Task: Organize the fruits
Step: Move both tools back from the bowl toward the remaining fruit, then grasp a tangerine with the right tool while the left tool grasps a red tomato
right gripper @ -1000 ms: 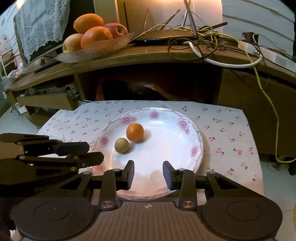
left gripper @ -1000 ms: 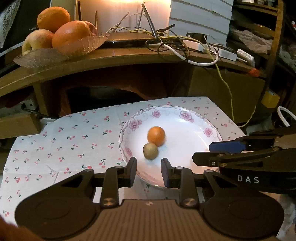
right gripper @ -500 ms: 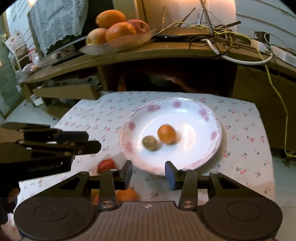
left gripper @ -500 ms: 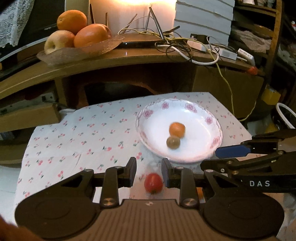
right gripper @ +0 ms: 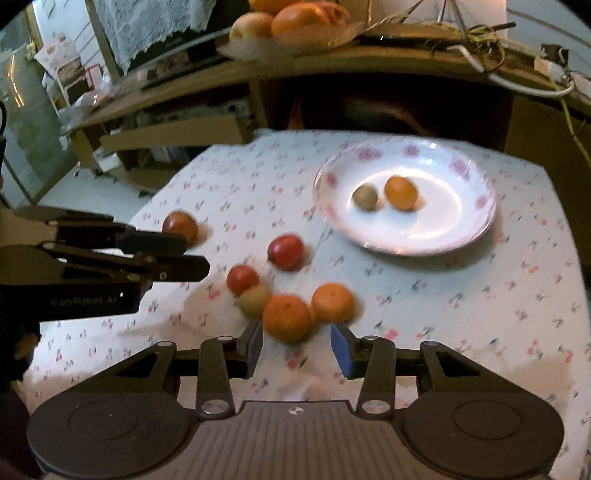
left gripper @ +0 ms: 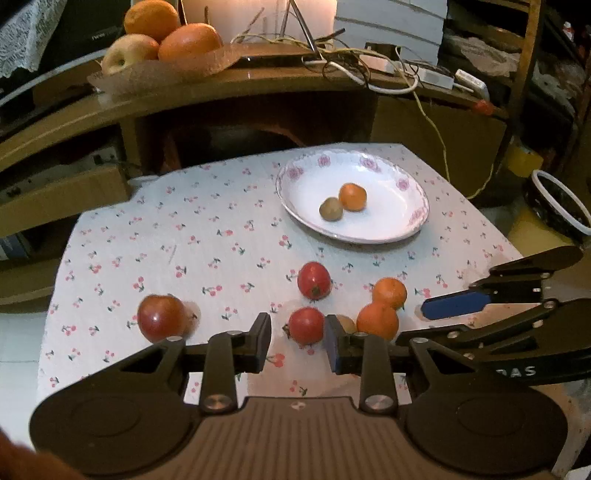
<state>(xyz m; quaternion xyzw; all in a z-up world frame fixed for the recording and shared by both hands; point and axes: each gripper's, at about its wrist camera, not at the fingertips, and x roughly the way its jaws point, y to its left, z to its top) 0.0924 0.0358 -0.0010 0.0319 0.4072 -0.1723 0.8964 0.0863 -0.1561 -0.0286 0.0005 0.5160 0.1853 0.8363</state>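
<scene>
From my remote seat I see a cherry-print tablecloth (left gripper: 207,236) over the low table. Behind it runs a curved wooden shelf (left gripper: 258,83) carrying a tangle of cables (left gripper: 369,70) and a white power strip (left gripper: 436,77) (partly blurred). A lace cloth (right gripper: 147,26) hangs at far left.

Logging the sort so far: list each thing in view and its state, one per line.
left gripper: open, empty
right gripper: open, empty
floral plate: holds two fruits
orange on plate: touching kiwi
kiwi on plate: resting
two tomatoes: loose on cloth
red apple: loose, apart
two oranges: loose, touching
</scene>
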